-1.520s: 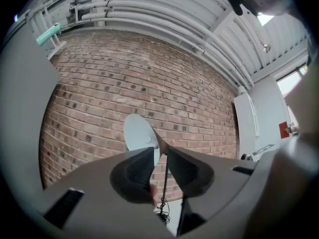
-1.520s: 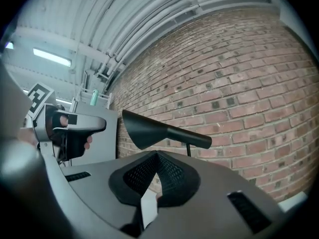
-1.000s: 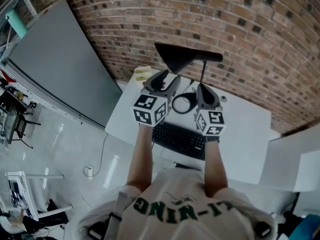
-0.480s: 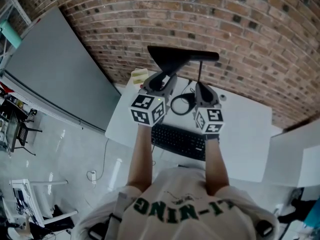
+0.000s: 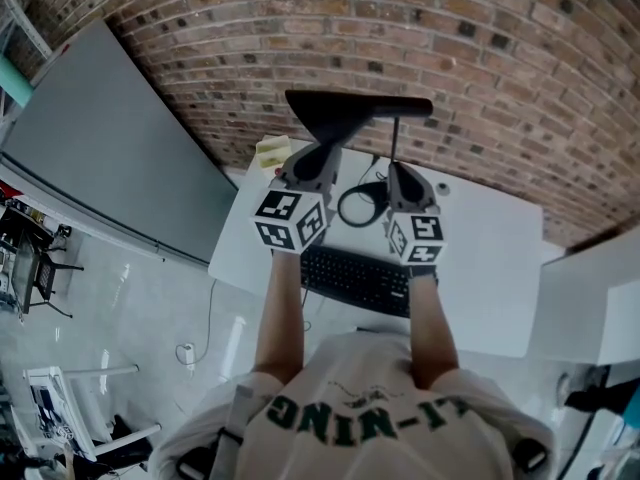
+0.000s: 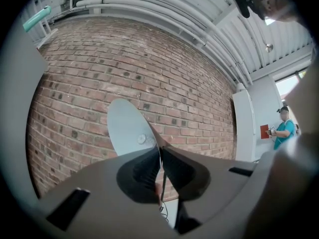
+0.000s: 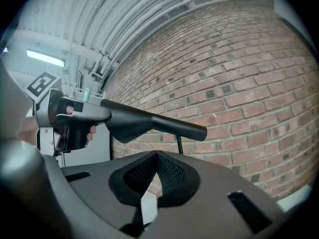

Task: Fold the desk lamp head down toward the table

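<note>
left claw clenched on the rim of the black desk lamp head. its jaws have just been closing, and the thin rim is pinched between the pads. the lamp head is straight ahead of the left claw and up-left of the right claw, raised off the white table on its thin stem. right claw clenched on nothing, just right of the left one, stem ahead of it. black ring on the table between the claws, keyboard behind them, brick wall beyond.
</note>
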A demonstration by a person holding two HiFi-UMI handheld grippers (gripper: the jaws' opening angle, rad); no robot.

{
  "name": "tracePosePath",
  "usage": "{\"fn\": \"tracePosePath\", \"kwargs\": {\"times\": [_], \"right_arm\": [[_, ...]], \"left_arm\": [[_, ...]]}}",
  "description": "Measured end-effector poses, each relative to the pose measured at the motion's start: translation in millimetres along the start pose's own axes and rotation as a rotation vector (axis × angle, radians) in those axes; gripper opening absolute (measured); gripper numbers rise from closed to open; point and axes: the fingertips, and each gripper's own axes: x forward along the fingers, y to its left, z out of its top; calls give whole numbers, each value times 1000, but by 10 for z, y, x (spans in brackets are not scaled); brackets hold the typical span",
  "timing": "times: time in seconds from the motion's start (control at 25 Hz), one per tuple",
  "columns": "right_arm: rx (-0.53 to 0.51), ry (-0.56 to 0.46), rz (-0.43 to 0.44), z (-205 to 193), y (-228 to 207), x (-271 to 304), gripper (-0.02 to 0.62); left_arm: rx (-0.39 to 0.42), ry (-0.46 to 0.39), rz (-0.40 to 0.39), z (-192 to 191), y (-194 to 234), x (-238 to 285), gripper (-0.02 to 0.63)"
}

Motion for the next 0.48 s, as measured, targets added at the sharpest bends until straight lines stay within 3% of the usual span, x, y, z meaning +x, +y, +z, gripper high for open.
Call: {"fn": "tracePosePath", "kwargs": {"times": [0.48], "right_arm": [[3,11,-10,-69,-4,0,-6]], "left_arm": [[-20,11,-18,-69,0,-14,12]]}}
